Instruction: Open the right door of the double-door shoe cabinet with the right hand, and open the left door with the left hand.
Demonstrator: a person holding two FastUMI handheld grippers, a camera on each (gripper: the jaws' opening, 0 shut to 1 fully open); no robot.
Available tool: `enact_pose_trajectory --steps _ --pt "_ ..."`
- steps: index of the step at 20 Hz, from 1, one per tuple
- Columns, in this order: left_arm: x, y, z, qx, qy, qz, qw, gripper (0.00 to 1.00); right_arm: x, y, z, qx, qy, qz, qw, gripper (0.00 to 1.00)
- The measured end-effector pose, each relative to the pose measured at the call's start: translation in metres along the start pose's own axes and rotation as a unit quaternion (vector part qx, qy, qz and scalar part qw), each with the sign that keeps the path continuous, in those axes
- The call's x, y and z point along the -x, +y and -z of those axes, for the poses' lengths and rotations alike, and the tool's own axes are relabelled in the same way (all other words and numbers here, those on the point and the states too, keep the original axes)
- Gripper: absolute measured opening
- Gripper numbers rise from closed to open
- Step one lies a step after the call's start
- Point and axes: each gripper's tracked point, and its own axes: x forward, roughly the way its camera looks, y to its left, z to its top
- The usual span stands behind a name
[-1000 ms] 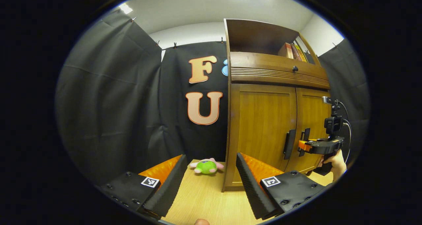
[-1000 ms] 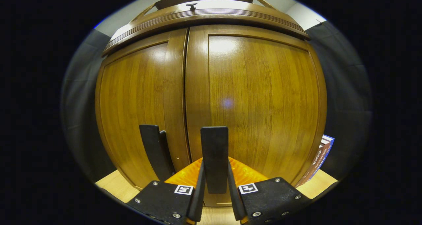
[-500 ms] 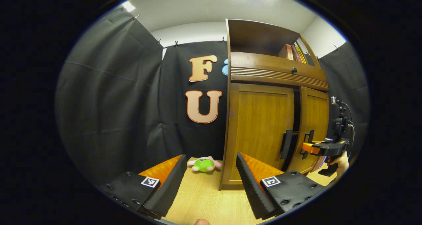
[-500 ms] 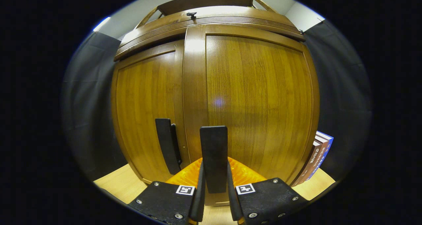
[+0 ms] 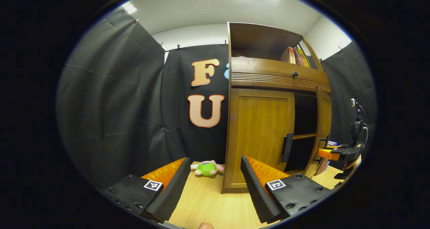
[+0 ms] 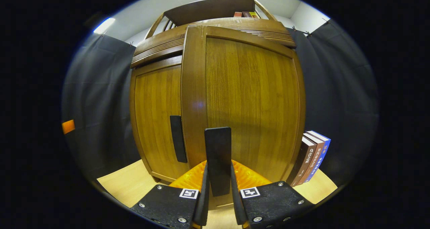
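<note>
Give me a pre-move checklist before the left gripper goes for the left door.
1. Right gripper shut on right door handle: ok, both fingers press it.
2. Right door swung out, dark interior exposed: ok.
3. Left door shut, not yet started: ok.
4. Left door handle free to grab: ok.
5. Left gripper open wide, short of the cabinet: ok.
6. Green plush toy lies left of the cabinet; whether it clears the door's swing: cannot tell.
</note>
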Motion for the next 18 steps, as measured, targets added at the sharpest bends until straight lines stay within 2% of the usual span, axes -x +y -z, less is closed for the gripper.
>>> enact_pose_trajectory --steps 9,10,12,14,15,16,17,18 --pt "0.008 -0.021 -0.007 -0.001 -0.006 0.017 1.000 0.95 0.047 -0.031 -0.001 0.013 -0.004 0.012 1.000 0.30" --pt "0.009 -0.023 -0.008 -0.001 -0.006 0.020 1.000 0.96 0.051 -0.035 -0.001 0.014 -0.004 0.015 1.000 0.39" --pt "0.010 -0.026 -0.008 -0.002 -0.005 0.023 1.000 0.96 0.061 -0.046 0.000 0.014 -0.002 0.023 1.000 0.18" --pt "0.013 -0.030 -0.008 -0.003 -0.005 0.026 1.000 0.96 0.071 -0.055 0.001 0.014 -0.003 0.033 0.999 0.27" --pt "0.014 -0.033 -0.009 -0.003 -0.006 0.028 1.000 0.95 0.075 -0.062 0.001 0.016 -0.003 0.039 0.999 0.25" --pt "0.015 -0.035 -0.010 -0.003 -0.007 0.030 1.000 0.96 0.080 -0.068 0.000 0.018 -0.004 0.047 0.999 0.16" --pt "0.015 -0.038 -0.011 -0.003 -0.008 0.033 0.999 0.96 0.085 -0.074 0.000 0.022 -0.005 0.055 0.998 0.23" --pt "0.015 -0.041 -0.011 -0.003 -0.008 0.035 0.999 0.96 0.089 -0.082 0.001 0.026 -0.004 0.063 0.998 0.17"
